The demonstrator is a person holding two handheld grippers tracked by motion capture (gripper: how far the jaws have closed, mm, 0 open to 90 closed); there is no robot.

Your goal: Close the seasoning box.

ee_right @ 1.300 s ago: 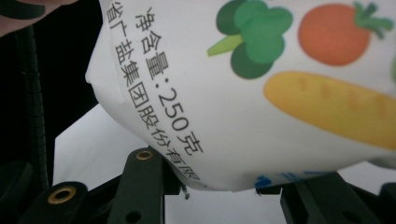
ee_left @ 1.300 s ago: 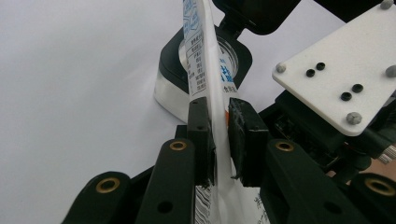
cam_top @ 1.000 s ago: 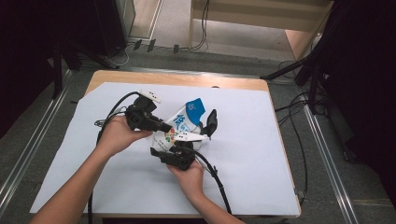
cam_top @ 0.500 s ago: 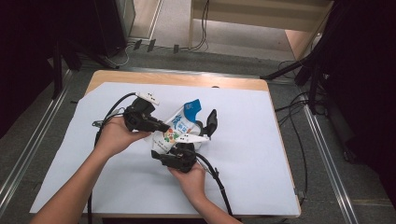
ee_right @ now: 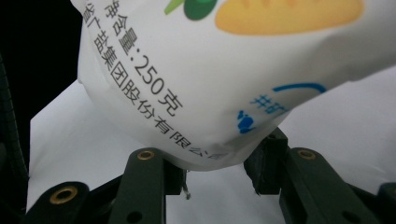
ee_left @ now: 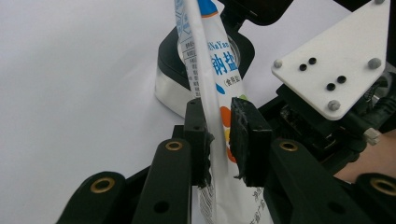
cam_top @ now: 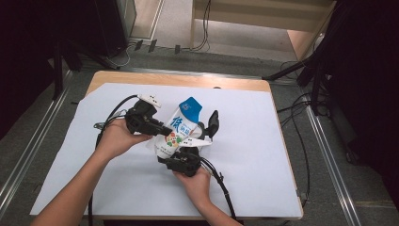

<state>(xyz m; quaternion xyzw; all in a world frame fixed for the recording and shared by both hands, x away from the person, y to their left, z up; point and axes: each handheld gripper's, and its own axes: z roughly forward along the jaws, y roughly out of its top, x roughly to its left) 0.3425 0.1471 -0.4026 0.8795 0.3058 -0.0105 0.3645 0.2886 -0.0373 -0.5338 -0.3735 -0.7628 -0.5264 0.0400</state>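
Note:
A white salt bag [cam_top: 176, 132] with a blue top and printed food pictures is held above the white sheet between both grippers. My left gripper [cam_top: 164, 132] comes in from the left and is shut on the bag's side edge [ee_left: 212, 70]. Its jaws have just been opening a little, and the bag still fills the gap between the pads [ee_left: 243, 126]. My right gripper [cam_top: 176, 151] points away from the person and grips the bag's bottom end [ee_right: 210, 70]. In the right gripper view its two black jaws [ee_right: 217, 170] pinch that lower corner.
A black-rimmed clear container [ee_left: 173, 74] stands on the sheet just behind the bag, also the dark shape [cam_top: 214, 123] to the bag's right. White paper [cam_top: 263, 155] covers the wooden table [cam_top: 141, 77]. Cables trail from both grippers toward the person.

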